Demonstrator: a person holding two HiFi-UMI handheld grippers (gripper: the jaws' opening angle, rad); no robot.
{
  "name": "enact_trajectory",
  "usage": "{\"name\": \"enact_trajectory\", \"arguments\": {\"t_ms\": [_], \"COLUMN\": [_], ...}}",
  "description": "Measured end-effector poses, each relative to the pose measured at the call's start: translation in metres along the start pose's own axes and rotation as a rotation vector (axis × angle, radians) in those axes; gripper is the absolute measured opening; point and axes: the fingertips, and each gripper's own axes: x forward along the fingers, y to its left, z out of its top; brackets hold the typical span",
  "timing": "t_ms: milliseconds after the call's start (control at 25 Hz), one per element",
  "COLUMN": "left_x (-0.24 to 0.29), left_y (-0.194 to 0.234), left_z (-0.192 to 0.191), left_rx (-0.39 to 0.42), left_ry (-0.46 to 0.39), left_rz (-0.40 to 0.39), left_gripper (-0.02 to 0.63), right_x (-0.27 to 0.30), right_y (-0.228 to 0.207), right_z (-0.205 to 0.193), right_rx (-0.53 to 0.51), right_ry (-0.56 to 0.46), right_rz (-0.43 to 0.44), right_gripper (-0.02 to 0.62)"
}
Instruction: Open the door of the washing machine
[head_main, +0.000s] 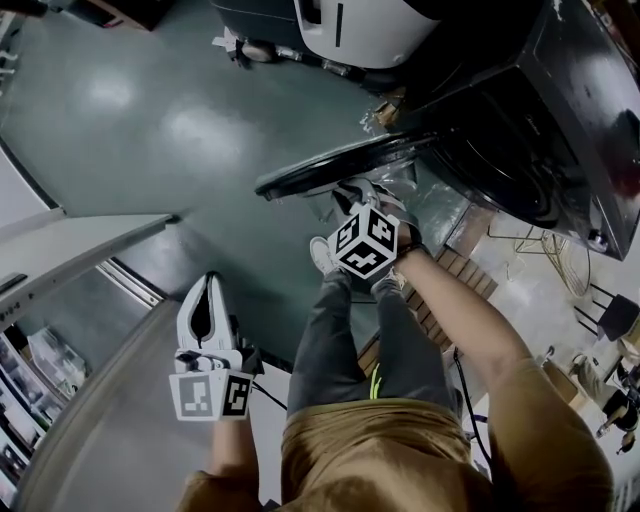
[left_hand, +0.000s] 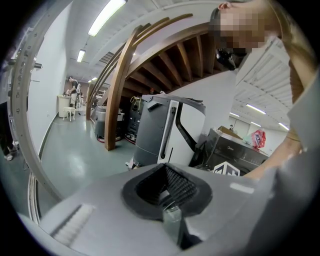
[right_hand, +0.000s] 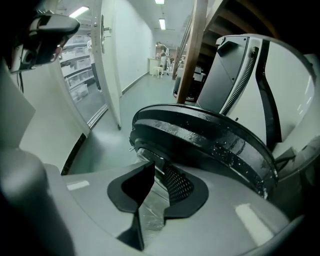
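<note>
Right now the left gripper (head_main: 207, 282) is idle, out on my left over the floor (head_main: 140, 120) and well apart from the door. Its fingers are pressed together with nothing in them. Best kept there, out of the swing path.

The right gripper (right_hand: 154, 174) is at the door (right_hand: 200, 132) rim. Its fingers are closed on the near edge, and a pale piece of rim or latch trim runs in between the pads. The door is off the front of the machine (head_main: 545, 130) and stands swung out, so I judge the opening is mostly done.

To finish it well:
- Follow the hinge arc and don't pull straight, or the rim will twist out of the pads.
- Let the wrist rotate with the door so the pads stay flat on the rim.
- Keep the pinch firm, because the rim looks glossy and wet-speckled and I'd expect it to be slippery.
- Ease off near the end of travel, don't slam the stop, and release only once the door sits by itself.

Hard to make out:
- In the head view the marker cube covers the contact point.
- No view shows the hinge.
- I can't tell whether I'm holding a handle or bare rim.
- The drum mouth is just dark.
- The shiny strip low between the right fingers can't be identified.
</note>
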Motion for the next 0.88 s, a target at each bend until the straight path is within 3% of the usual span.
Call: {"name": "enact_trajectory", "arguments": {"t_ms": [880], "left_x": [0.006], "left_y": [0.018], "left_z": [-0.007], "left_rx": [-0.029], "left_ry": [0.010], "left_rz": [0.019], "left_gripper": [0.060], "right_x": [0.020], "right_y": [-0.082], "right_z": [0.036], "right_rx": [0.028], "right_ry": [-0.014], "right_rz": [-0.144], "right_gripper": [0.061]}}
